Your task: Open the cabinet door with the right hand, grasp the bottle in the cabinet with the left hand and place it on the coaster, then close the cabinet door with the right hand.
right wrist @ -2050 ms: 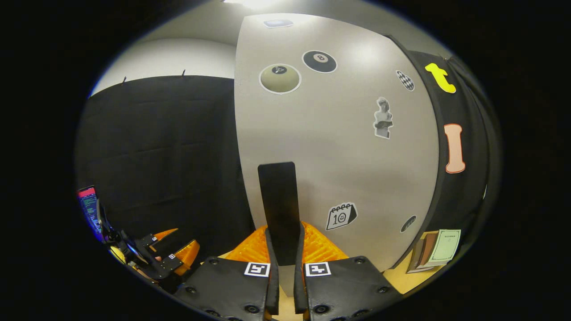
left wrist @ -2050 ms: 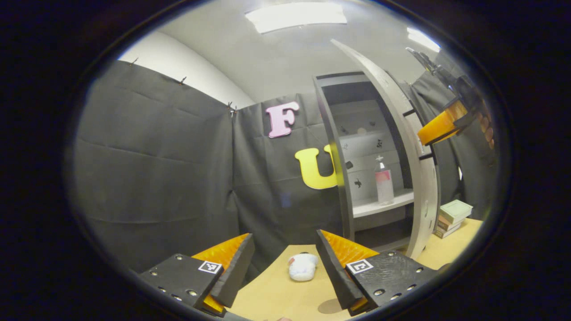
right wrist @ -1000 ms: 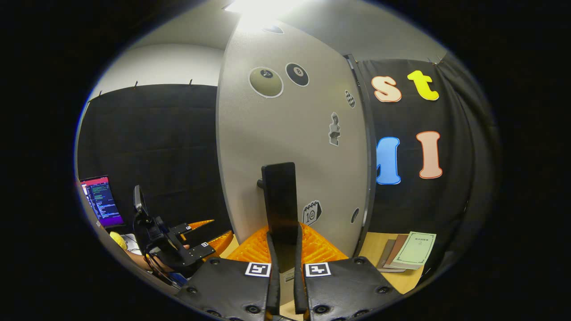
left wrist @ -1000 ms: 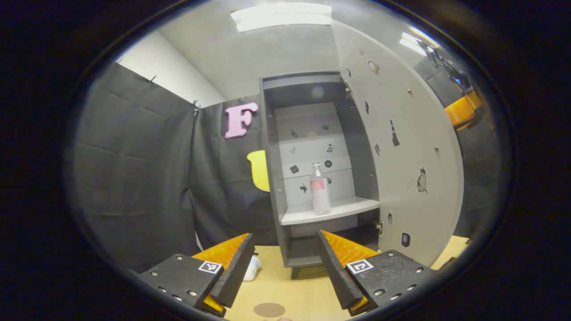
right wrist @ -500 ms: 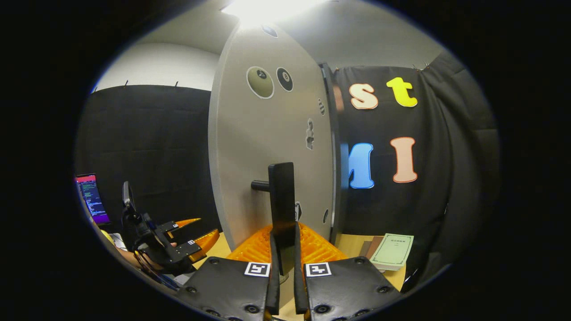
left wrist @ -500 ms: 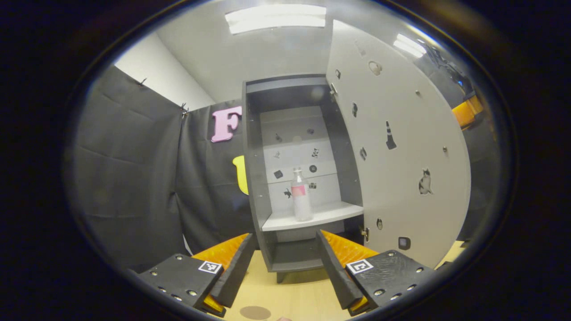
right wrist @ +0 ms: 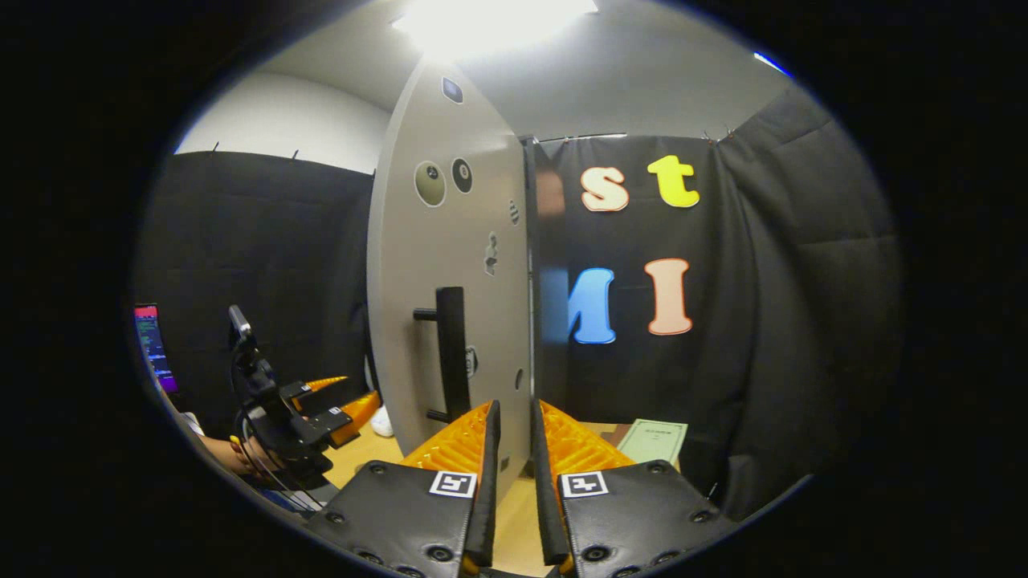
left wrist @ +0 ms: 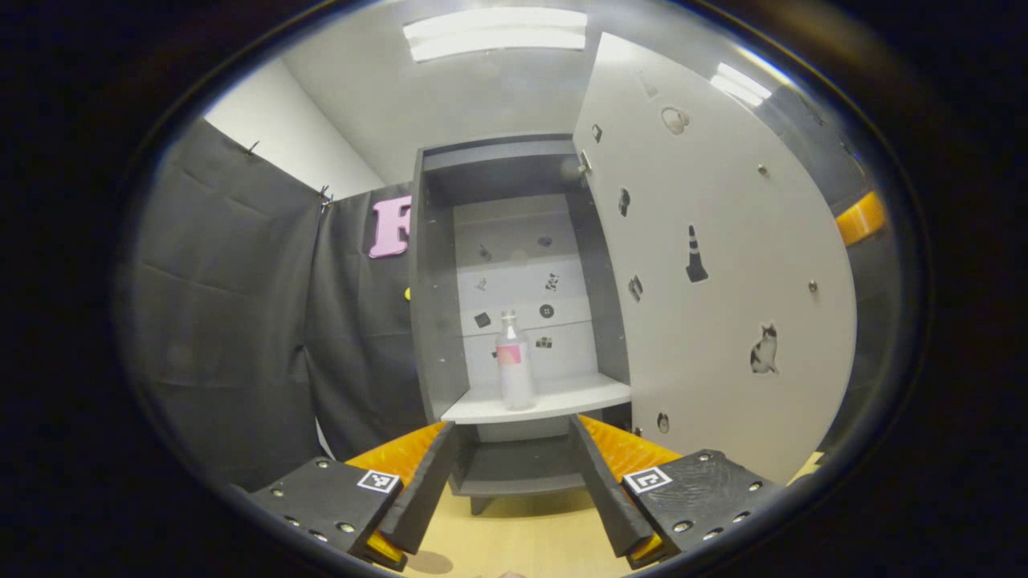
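Black cloth walls the booth around your open cabinet in the left gripper view; its door stands swung out at three o'clock. Your bottle sits upright on the white shelf at twelve o'clock, well ahead. It looks like light, clear plastic, likely slick and tippy, so take it around the labelled middle. Your left gripper is spread wide and empty. In the right gripper view, your right gripper shows a narrow gap, holding nothing; the door handle lies free at eleven o'clock.
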A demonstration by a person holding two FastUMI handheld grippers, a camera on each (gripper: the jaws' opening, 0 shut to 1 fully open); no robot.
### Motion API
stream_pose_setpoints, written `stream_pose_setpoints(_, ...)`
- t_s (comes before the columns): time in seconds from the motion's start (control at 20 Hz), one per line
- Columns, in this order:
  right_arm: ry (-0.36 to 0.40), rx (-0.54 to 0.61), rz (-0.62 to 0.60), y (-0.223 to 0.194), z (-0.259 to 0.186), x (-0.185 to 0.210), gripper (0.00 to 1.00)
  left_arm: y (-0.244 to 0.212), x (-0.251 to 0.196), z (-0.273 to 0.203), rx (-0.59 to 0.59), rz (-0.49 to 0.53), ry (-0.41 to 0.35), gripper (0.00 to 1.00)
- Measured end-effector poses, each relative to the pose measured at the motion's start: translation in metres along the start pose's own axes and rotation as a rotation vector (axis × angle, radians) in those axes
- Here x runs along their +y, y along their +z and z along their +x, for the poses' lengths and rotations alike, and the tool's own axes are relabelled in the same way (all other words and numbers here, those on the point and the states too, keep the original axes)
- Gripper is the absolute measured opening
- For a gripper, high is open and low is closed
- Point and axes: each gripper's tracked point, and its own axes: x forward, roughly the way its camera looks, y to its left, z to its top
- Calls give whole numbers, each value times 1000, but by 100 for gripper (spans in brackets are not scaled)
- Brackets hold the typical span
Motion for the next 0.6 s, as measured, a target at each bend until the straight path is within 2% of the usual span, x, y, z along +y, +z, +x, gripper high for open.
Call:
stream_pose_setpoints(0.05,-15,5,5,-8,2,-6,30,3,-5,7,6,-16,-19,87)
stream_pose_setpoints(0.1,-31,10,11,-14,2,-13,52,9,-8,14,10,-31,-27,84)
stream_pose_setpoints(0.2,-113,12,-11,-25,2,-37,96,26,-3,29,4,-60,-29,84)
stream_pose_setpoints(0.25,-152,11,-20,-25,2,-46,99,31,1,40,1,-70,-29,84)
stream_pose_setpoints(0.3,-184,13,-22,-30,2,-56,96,39,6,50,-4,-75,-25,85)
stream_pose_setpoints(0.45,-242,21,1,-38,10,-77,99,53,21,90,-19,-77,-19,84)
stream_pose_setpoints(0.6,-346,29,30,-42,10,-102,99,57,26,124,-23,-96,-37,84)
